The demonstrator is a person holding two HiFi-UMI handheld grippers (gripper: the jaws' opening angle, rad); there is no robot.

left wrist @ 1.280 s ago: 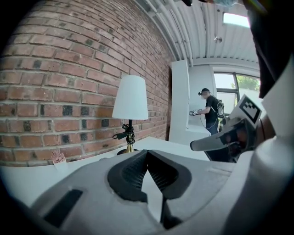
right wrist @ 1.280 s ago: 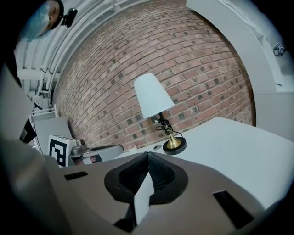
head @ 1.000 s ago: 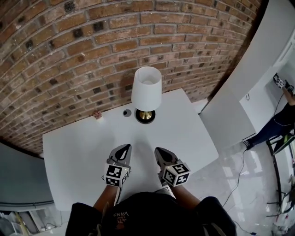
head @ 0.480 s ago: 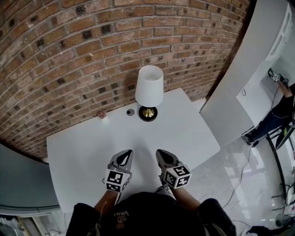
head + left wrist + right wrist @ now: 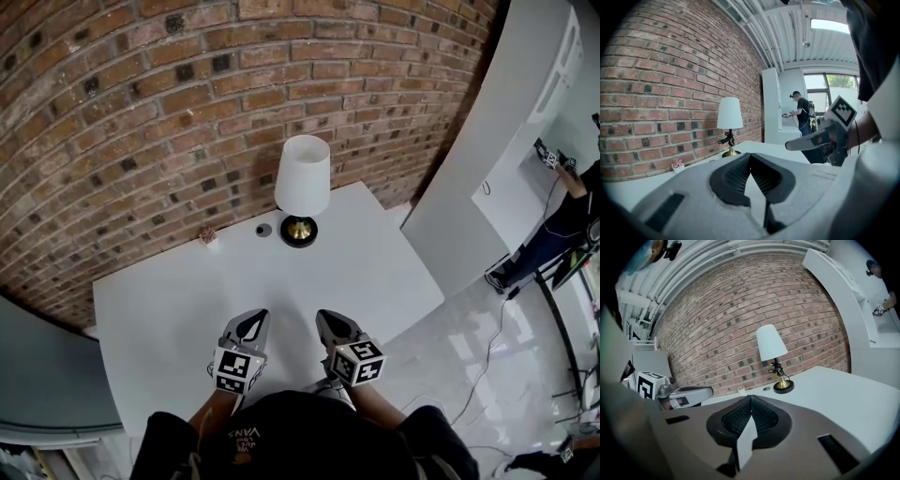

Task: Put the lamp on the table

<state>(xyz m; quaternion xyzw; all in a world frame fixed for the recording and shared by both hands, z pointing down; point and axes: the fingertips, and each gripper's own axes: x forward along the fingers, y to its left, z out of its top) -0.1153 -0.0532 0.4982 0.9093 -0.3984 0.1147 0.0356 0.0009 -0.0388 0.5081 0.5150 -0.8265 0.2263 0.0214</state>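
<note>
The lamp, with a white shade, brass stem and round black base, stands upright on the white table near its far edge by the brick wall. It also shows as the lamp and the lamp in the two gripper views. My left gripper and right gripper hover side by side over the table's near part, well short of the lamp. Both are shut with nothing between their jaws.
A small pink item and a little dark disc lie on the table left of the lamp. A white partition stands at the right. A person works at a far wall. The glossy floor lies right of the table.
The view has shifted a little; the lamp and table sit slightly differently in frame. Both grippers stay shut and keep their place above the table's near part.
</note>
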